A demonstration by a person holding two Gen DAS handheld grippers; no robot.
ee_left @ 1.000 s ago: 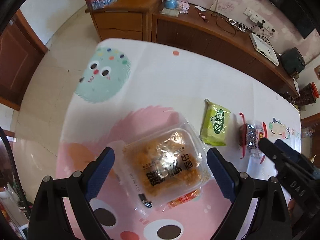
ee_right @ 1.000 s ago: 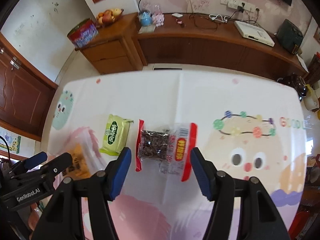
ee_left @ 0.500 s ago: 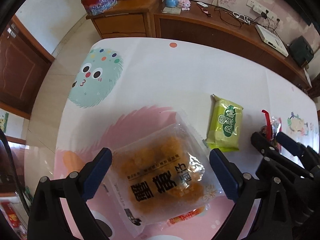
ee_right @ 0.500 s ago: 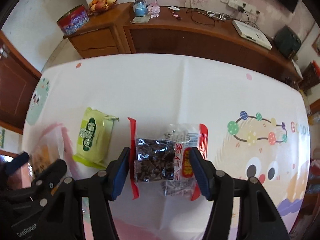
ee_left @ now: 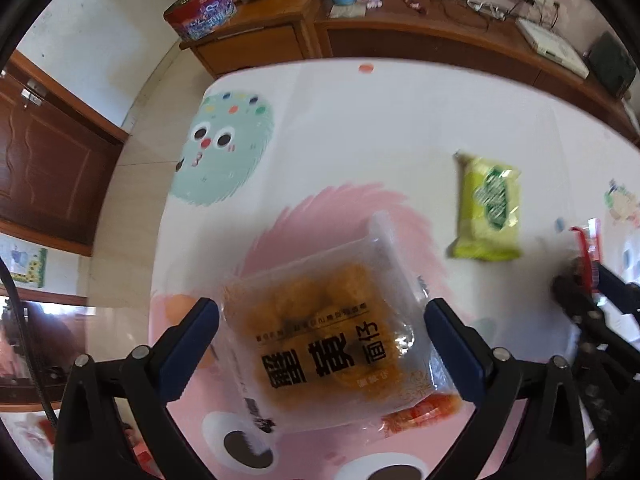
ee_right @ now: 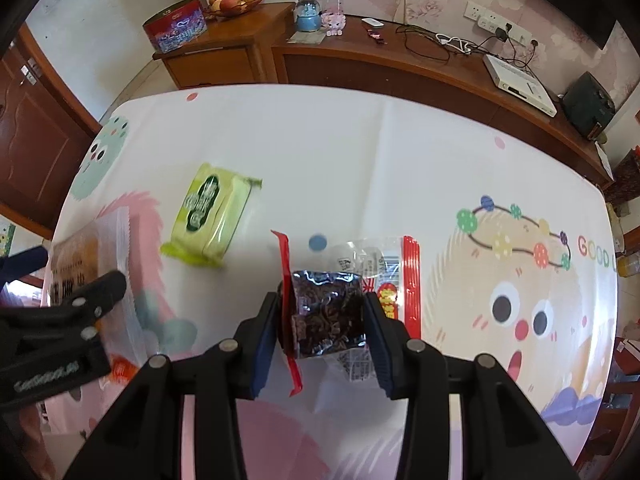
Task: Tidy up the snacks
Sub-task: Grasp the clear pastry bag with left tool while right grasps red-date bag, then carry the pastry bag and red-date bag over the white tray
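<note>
Snacks | right tool [ee_right: 320, 330] clamps dark packet [ee_right: 326, 316] | left tool [ee_left: 320, 344] spread around orange packet [ee_left: 332, 332]

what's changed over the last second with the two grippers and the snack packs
The right gripper closed in and now pinches the dark snack packet. The left gripper moved in around the orange snack pack, jaws wide, no grip yet. The green packet stayed flat on the table.
</note>
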